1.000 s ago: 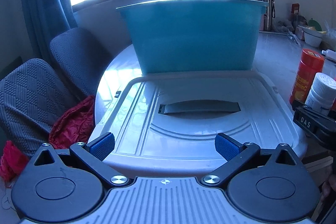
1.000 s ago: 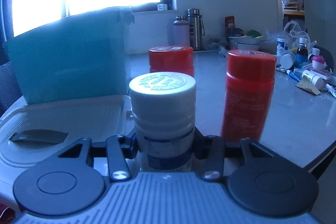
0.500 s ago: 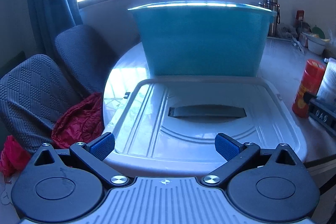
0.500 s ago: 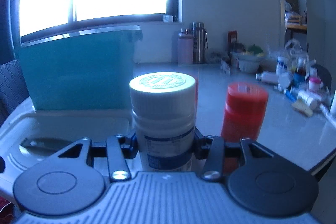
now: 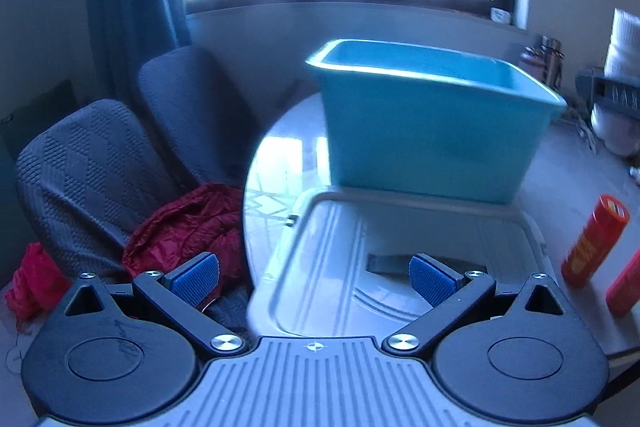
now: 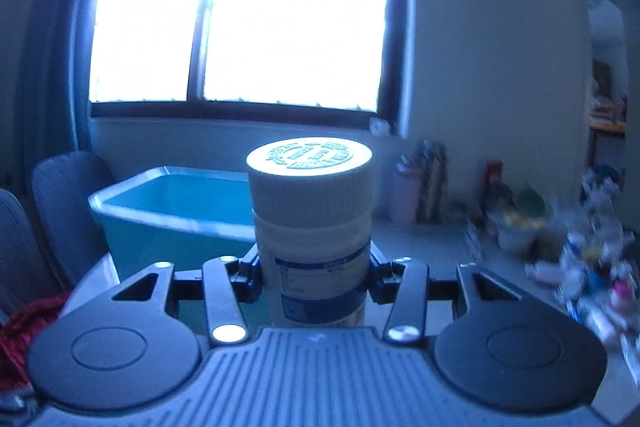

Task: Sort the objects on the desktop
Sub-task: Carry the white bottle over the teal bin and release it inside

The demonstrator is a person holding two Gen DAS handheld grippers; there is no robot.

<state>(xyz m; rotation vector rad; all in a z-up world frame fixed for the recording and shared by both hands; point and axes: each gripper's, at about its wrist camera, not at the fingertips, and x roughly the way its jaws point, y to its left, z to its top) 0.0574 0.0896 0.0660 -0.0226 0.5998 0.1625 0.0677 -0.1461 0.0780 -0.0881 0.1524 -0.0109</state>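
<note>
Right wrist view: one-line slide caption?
Right gripper holds a white-capped bottle upright, with the teal bin behind it.

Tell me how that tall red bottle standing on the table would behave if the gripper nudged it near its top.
The red bottle stands tall and narrow, so it would probably tip. It looks round, so it would likely roll on the smooth table.

White bottle (image 6: 314,239) cap embossing and label print unreadable

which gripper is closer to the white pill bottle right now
Right. The right gripper is clamped on the white pill bottle; the left gripper is open over the grey lid, well away from it.
</note>
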